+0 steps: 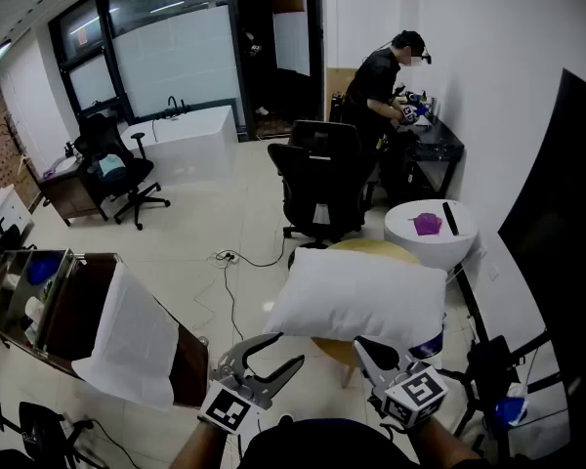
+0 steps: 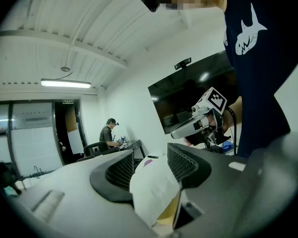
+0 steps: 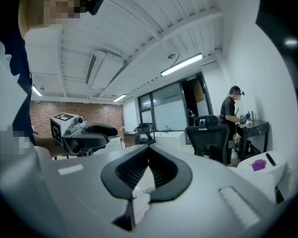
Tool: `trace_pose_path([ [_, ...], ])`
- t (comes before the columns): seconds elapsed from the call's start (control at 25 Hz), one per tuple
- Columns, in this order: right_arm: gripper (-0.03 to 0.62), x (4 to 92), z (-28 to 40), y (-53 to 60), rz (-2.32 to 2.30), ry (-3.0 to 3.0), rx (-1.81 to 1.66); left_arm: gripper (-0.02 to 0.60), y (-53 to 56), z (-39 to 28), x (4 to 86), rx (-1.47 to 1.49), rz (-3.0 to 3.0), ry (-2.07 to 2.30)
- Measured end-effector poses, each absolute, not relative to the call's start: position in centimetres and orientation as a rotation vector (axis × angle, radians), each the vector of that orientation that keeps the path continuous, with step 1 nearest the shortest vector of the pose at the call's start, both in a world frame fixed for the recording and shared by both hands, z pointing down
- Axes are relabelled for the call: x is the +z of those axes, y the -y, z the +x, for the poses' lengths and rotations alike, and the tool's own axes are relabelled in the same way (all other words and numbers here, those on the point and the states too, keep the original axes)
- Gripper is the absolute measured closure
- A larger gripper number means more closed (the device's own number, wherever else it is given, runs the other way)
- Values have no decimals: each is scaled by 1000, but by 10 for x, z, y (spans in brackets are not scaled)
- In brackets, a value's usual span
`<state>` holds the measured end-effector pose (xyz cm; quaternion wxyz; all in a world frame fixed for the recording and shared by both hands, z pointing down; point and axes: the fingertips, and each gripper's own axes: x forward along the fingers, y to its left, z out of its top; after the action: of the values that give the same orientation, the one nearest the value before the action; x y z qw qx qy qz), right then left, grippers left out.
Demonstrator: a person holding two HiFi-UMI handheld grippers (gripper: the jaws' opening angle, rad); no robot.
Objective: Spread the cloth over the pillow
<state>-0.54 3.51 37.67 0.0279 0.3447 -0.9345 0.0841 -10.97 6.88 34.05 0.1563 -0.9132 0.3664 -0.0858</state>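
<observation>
Pale-tiled office floor [image 1: 205,228], a desk chair [image 1: 322,179] and a person [image 1: 376,81] at a far desk behind. A white pillow [image 1: 361,301] sits on a round wooden table [image 1: 376,249]. The white cloth [image 1: 127,335] hangs over a brown cabinet [image 1: 73,306] at left, well apart from the pillow. L gripper [image 1: 285,352] stands w/ jaws apart just below the pillow's near-left corner, nothing pinched. R gripper [image 1: 369,348] has its jaws together at the pillow's near edge; whether they nip any fabric is hard to say. Cloth looks thin, light and limp, prob. not slippery, and likely to sag and fold when lifted. Best taken by two neighbouring corners or along one hem, one gripper each, so it opens flat over the soft, yielding pillow.
</observation>
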Motion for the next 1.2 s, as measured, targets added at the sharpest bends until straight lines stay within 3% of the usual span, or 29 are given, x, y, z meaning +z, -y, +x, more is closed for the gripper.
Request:
trace_pose_path([
  [0.24, 586, 373, -3, -27, 1070, 2886, 214, 380, -64, -119, 341, -258, -2577, -1106],
  [0.68, 520, 372, -30, -22, 835, 2922, 142, 382, -76, -153, 356, -307, -2514, -1359],
  [1.2, 487, 346, -135, -34, 612, 2970, -18, 382, -108, -258, 341, -364, -2379, -1547],
])
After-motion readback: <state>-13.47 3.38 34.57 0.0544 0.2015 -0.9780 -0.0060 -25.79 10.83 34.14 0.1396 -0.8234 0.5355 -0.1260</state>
